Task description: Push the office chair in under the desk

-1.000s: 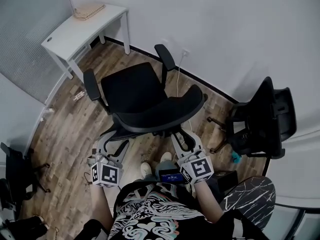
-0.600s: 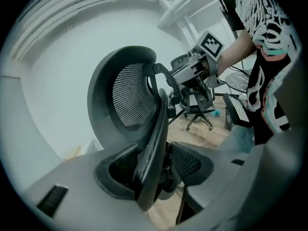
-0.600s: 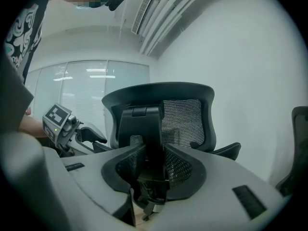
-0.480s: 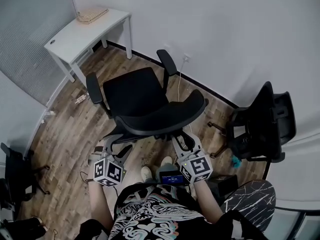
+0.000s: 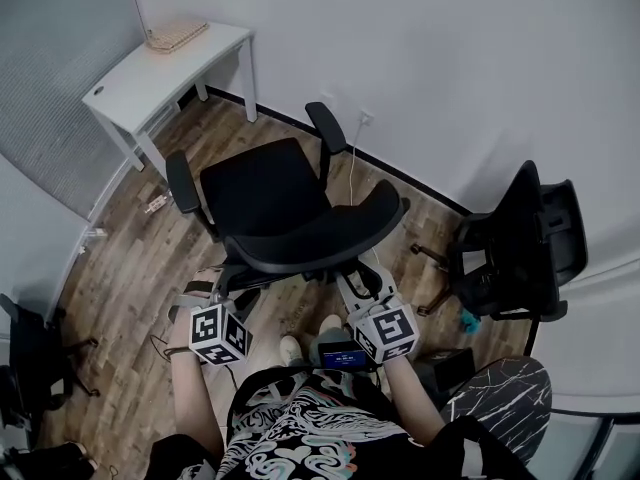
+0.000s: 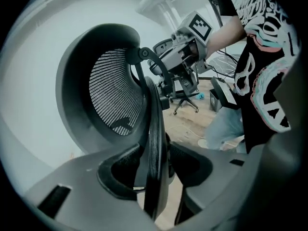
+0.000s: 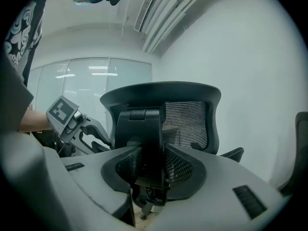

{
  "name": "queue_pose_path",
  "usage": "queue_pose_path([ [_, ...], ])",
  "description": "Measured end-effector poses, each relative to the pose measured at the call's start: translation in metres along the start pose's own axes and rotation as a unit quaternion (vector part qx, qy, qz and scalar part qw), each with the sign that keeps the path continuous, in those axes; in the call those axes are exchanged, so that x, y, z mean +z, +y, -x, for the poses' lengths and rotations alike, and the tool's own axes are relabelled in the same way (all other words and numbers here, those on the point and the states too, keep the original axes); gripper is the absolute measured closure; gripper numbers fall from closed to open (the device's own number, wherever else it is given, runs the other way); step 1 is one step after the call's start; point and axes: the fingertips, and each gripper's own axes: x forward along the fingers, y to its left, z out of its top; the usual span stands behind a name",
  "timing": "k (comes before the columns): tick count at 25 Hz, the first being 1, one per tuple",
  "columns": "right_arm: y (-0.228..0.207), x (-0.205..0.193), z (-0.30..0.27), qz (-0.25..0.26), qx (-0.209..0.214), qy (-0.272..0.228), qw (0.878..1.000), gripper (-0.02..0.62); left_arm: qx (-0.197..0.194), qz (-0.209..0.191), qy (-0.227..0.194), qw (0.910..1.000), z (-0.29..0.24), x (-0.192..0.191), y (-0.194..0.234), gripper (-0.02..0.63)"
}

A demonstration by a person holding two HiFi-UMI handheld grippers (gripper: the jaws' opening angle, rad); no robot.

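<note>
While office chair [image 5: 280,203] faces desk [image 5: 150,63] edge, wood floor [image 5: 215,118] between

Open floor [image 5: 215,126] between office chair [image 5: 265,193] and desk [image 5: 160,63]

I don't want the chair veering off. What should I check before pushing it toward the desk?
Right gripper closed on the black mesh office chair's central back support: ok.
Left gripper gripping the backrest rim: not ok; jaws just closing, rim between them, not pressed.
Seat facing the white desk: ok.
Room under the desk: cannot tell.
White wall cable clear of the chair: cannot tell.
</note>
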Motion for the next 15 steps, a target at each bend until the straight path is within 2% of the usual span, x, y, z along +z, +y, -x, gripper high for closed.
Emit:
queue_pose_path([
  [2,-0.001,0.002,-0.001,0.003,-0.001,-0.001,1.0,0.499,-0.02,-0.001,0.003,0.9998,-0.001,0.001,-0.005,0.405],
  [5,-0.001,0.005,-0.003,0.005,-0.001,-0.002,1.0,0.499,-0.035,-0.013,0.013,0.9992,-0.007,0.002,-0.01,0.407],
  [9,-0.001,0.006,-0.006,0.01,-0.002,0.0,1.0,0.499,-0.036,-0.023,0.02,0.9989,-0.016,0.002,-0.01,0.413],
  [12,-0.002,0.006,-0.008,0.013,-0.002,0.003,1.0,0.498,-0.031,-0.017,0.012,0.9993,-0.018,0.004,-0.008,0.445],
  [15,-0.005,0.004,-0.011,0.01,-0.005,0.004,1.0,0.499,-0.03,-0.011,-0.002,0.9995,-0.018,0.005,-0.008,0.448],
])
